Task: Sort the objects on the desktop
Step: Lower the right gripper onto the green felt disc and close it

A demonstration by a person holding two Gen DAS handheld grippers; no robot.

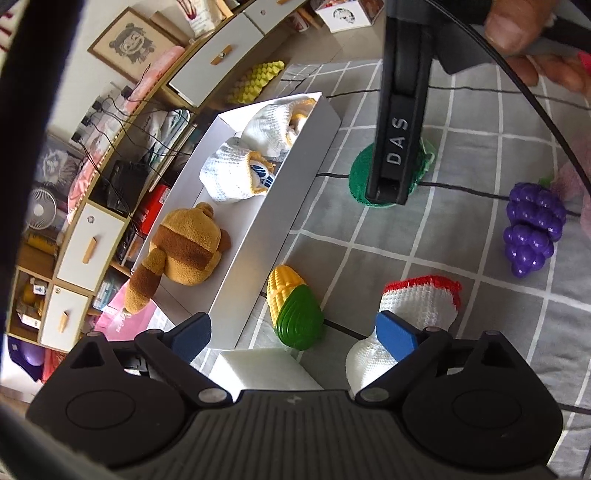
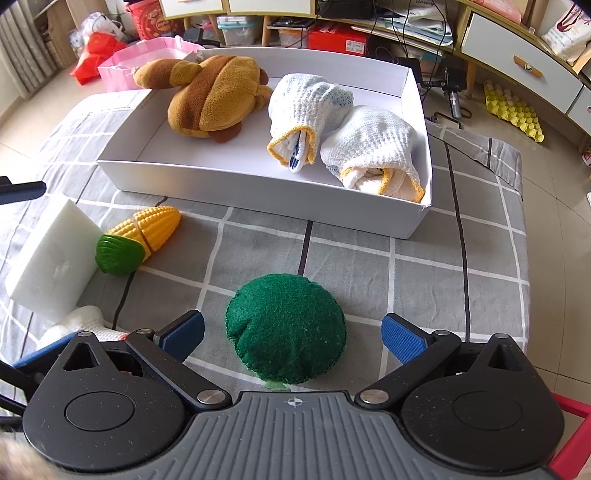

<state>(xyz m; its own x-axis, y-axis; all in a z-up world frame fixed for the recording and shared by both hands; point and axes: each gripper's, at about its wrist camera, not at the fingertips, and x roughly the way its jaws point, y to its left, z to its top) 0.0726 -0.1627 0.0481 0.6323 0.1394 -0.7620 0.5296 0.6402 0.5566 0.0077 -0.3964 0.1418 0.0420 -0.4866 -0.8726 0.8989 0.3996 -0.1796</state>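
My left gripper point(image 1: 294, 336) is open over a toy corn cob point(image 1: 293, 306) and a white foam block point(image 1: 262, 369). Its right finger lies against a white knitted sock with a red rim point(image 1: 417, 302), and nothing is gripped. My right gripper point(image 2: 293, 334) is open around a green felt dome point(image 2: 286, 328), with gaps on both sides. The left wrist view shows that gripper's black body point(image 1: 400, 122) standing over the dome. The white box point(image 2: 258, 195) holds a brown plush toy point(image 2: 214, 99) and two rolled white knits with yellow rims point(image 2: 303, 114). Purple toy grapes point(image 1: 533, 229) lie to the right.
Everything rests on a grey checked cloth point(image 2: 369, 266). The box wall point(image 1: 280, 206) runs along the far side. Beyond it are shelves with drawers, cables, a yellow egg tray point(image 2: 513, 110) and a pink bag point(image 2: 147, 55). A hand point(image 1: 517, 29) holds the right gripper.
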